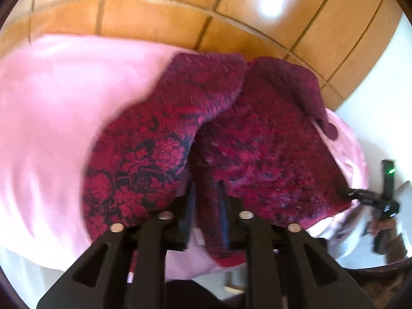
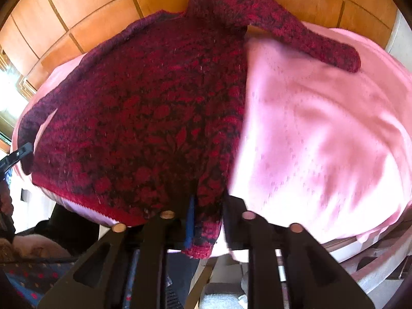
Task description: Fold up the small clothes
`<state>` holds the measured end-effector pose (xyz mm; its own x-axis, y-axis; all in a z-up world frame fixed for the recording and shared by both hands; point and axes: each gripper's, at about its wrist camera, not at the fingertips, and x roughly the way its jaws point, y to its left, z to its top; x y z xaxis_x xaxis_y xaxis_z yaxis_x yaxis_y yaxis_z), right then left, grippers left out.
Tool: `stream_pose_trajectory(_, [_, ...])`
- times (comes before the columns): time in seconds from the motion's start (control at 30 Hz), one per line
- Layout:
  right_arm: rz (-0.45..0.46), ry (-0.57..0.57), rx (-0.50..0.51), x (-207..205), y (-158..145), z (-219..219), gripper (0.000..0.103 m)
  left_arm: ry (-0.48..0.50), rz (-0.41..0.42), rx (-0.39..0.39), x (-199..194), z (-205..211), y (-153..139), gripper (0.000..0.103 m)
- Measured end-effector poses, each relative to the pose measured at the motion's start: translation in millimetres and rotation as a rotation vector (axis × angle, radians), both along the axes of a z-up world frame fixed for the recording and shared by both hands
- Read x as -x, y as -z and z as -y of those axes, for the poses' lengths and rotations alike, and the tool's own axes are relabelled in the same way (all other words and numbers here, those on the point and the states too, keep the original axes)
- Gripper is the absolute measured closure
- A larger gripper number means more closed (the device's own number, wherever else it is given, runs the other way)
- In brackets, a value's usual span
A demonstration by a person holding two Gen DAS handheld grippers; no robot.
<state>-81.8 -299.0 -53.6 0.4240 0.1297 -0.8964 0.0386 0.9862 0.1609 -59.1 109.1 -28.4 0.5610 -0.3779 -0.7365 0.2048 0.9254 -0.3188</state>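
1. A glossy wooden panelled wall [image 1: 159, 13] of orange-brown rectangles with dark grooves backs a bench covered by one soft pink cloth [image 1: 46, 118], smooth and gently rumpled
2. One small sweater [image 2: 144, 118] lies on the pink cloth; it is a fuzzy knit in red and dark floral pattern with a ribbed red hem
3. In the right wrist view two sleeves show: one stretches across the pink cloth at upper right, the other hangs at the left edge
4. The left hand-held gripper [image 1: 206, 221] has its black fingers closed on a fold of the sweater's hem
5. The right hand-held gripper [image 2: 206, 221] pinches the sweater's hem corner between its fingers, one of them with a blue pad [image 2: 190, 221]
6. In the left wrist view the knit rises in two bunched folds
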Motion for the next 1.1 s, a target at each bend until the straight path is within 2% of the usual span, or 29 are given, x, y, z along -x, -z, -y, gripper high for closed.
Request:
stream_pose_trajectory(0.03, [0.021, 0.003, 0.023, -3.6, -6.0, -1.6, 0.07, -0.007, 0.013, -0.021, 1.4, 0.0, -3.3, 0.076])
stream_pose_trajectory(0.1, [0.07, 0.012, 0.052, -9.0, -17.8, -7.9, 0.053, -0.014, 0.048, -0.079, 6.6, -3.5, -4.8, 0.067])
stream_pose_trajectory(0.13, [0.093, 0.014, 0.045, -13.3, -22.9, -10.3, 0.049, -0.019, 0.064, -0.115, 6.3, -5.2, -5.1, 0.058])
stream_pose_trajectory(0.17, [0.117, 0.009, 0.032, -17.9, -27.4, -13.2, 0.047, -0.029, 0.096, -0.201, 6.5, 0.2, -5.1, 0.055])
stream_pose_trajectory(0.23, [0.156, -0.022, 0.018, -28.2, -34.5, -26.1, 0.042, -0.047, 0.121, -0.279, 3.4, 9.0, -6.2, 0.055])
stream_pose_trajectory(0.33, [0.176, -0.09, -0.02, -40.9, -32.0, -54.5, 0.039, -0.063, 0.13, -0.33, 0.1, 3.9, -4.1, 0.055])
stream_pose_trajectory(0.4, [0.16, -0.133, -0.047, -47.9, -23.4, -72.8, 0.039, -0.102, 0.145, -0.403, -11.1, 1.8, 0.5, 0.055])
stream_pose_trajectory(0.5, [0.141, -0.2, -0.033, -58.8, -12.7, -104.7, 0.039, -0.155, 0.173, -0.409, -22.3, -6.2, -6.2, 0.055])
stream_pose_trajectory(0.6, [0.139, -0.227, -0.057, -66.6, -6.3, -124.1, 0.033, -0.201, 0.218, -0.52, -47.8, -20.3, -13.0, 0.055])
stream_pose_trajectory(0.73, [0.12, -0.208, -0.091, -82.4, 6.4, -133.4, 0.033, -0.295, 0.121, -0.503, -122.8, -68.9, -0.4, 0.055])
stream_pose_trajectory(0.8, [0.126, -0.189, -0.086, -88.1, 7.7, -135.8, 0.033, -0.386, 0.05, -0.48, -162.5, -104.4, 9.7, 0.055])
stream_pose_trajectory(0.87, [0.13, -0.166, -0.102, -93.2, 6.4, -139.4, 0.032, -0.519, -0.036, -0.478, -193.0, -146.5, 16.6, 0.055])
stream_pose_trajectory(0.9, [0.13, -0.152, -0.108, -100.1, 6.9, -141.3, 0.031, -0.58, -0.068, -0.437, -199.5, -167.9, 16.5, 0.055])
stream_pose_trajectory(0.93, [0.128, -0.145, -0.109, -100.3, 5.6, -141.7, 0.031, -0.625, -0.082, -0.35, -199.4, -188.2, 12.9, 0.055])
stream_pose_trajectory(1.0, [0.12, -0.132, -0.11, -99.2, 10.2, -140.4, 0.03, -0.682, -0.061, -0.218, -187.6, -212.7, 2.4, 0.055])
stream_pose_trajectory(1.03, [0.114, -0.127, -0.113, -101.3, 11.5, -140.9, 0.03, -0.7, -0.039, -0.154, -177.9, -223.1, -2.5, 0.049])
stream_pose_trajectory(1.07, [0.106, -0.121, -0.118, -103.0, 14.4, -139.4, 0.03, -0.704, -0.02, -0.064, -163.1, -233.9, -5.8, 0.038])
stream_pose_trajectory(1.1, [0.102, -0.118, -0.122, -102.6, 15.1, -136.5, 0.03, -0.709, -0.008, -0.009, -151.6, -240.2, -6.5, 0.036])
